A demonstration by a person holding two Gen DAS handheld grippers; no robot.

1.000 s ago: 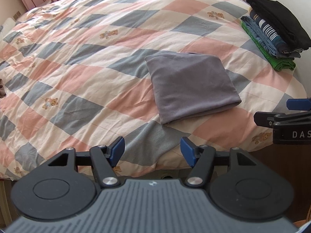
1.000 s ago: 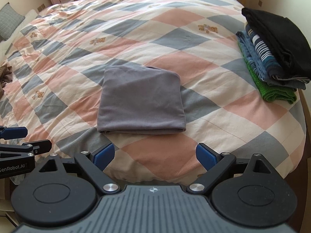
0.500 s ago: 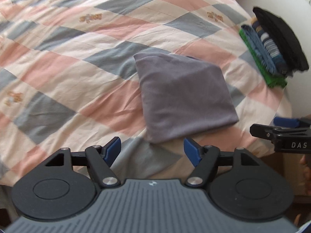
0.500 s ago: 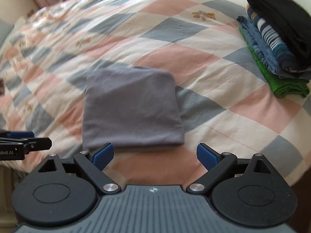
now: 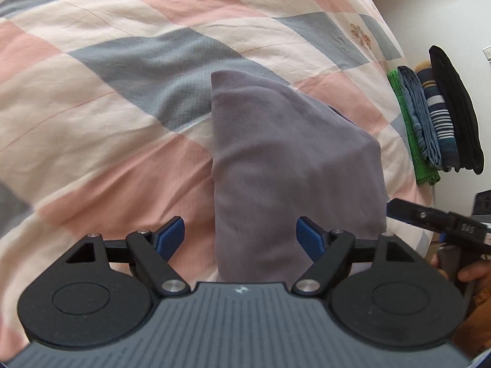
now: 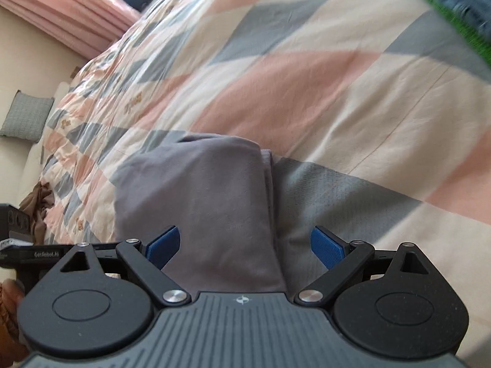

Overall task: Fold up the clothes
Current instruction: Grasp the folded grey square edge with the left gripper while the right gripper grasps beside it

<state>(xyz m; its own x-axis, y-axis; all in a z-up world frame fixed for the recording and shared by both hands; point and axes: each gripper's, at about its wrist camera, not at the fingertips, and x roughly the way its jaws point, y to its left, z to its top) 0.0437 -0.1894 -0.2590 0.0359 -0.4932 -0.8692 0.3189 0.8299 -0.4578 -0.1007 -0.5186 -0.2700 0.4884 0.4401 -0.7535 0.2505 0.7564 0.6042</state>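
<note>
A folded grey garment (image 5: 291, 165) lies on the checked bedspread (image 5: 107, 98) near the bed's front edge. My left gripper (image 5: 241, 237) is open, low over the garment's near left corner, with the left edge of the cloth running between its blue pads. My right gripper (image 6: 245, 245) is open too, over the near right corner of the same grey garment (image 6: 196, 196), whose right edge runs between the pads. The right gripper's body (image 5: 442, 224) shows at the right of the left wrist view, held by a hand (image 5: 469, 273). Neither gripper holds cloth.
A stack of folded clothes (image 5: 442, 122), green at the bottom and black on top, sits at the bed's right edge. A brown crumpled garment (image 6: 38, 211) lies at the left side. Pink curtains (image 6: 61, 9) and a grey cushion (image 6: 26, 116) are beyond the bed.
Both grippers have dropped and moved forward to the grey garment's near corners, tilting inward. The garment has not moved, and both stay open.
</note>
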